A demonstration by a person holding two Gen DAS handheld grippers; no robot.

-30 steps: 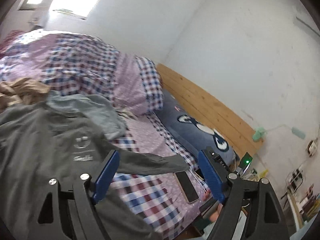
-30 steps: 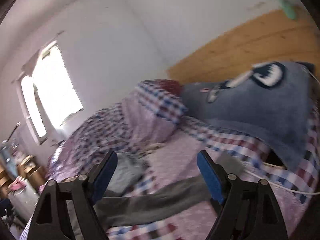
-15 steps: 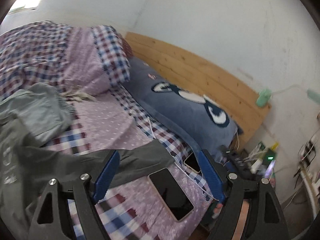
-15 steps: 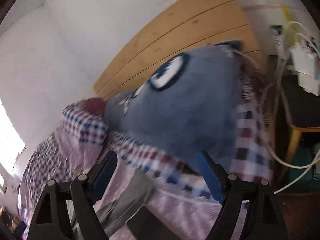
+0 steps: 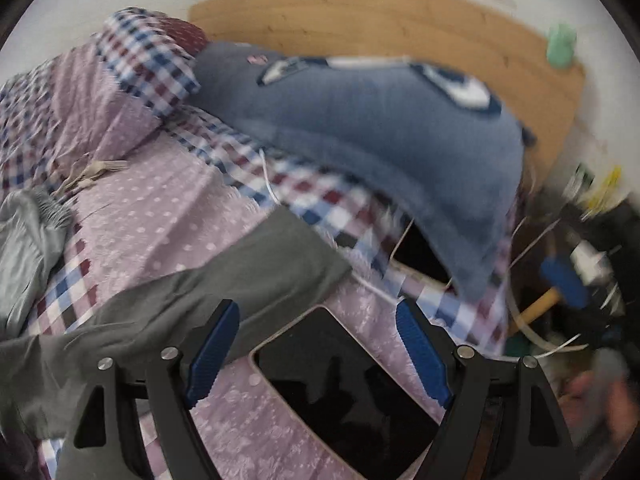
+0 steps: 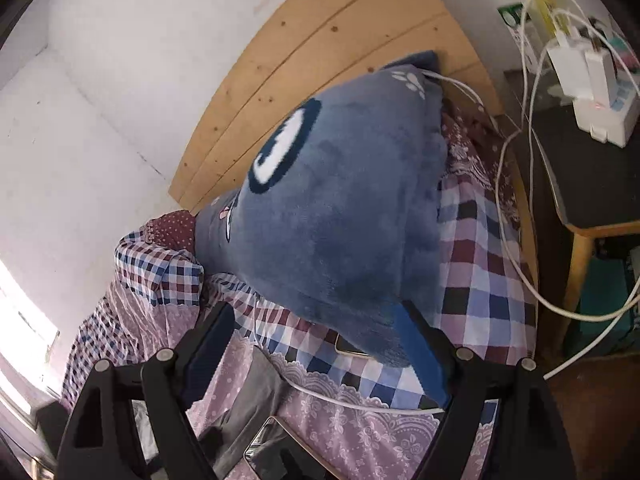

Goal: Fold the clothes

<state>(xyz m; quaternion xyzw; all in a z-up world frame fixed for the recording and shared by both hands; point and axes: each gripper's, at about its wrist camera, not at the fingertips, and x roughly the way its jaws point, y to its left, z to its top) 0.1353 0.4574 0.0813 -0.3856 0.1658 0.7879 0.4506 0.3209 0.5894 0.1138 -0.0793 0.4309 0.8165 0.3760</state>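
Bed (image 5: 168,216), grey sleeve (image 5: 240,276) under left hand-held gripper (image 5: 316,354)

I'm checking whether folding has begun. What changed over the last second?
Both views swung toward the headboard. The left hand-held gripper closed in on the grey sleeve and phone; the right hand-held gripper turned to the blue pillow. Nothing was grasped; both stay open, and the sleeve and phone have not moved.

No legible text, labels, brands or numbers anywhere; both views too blurred.
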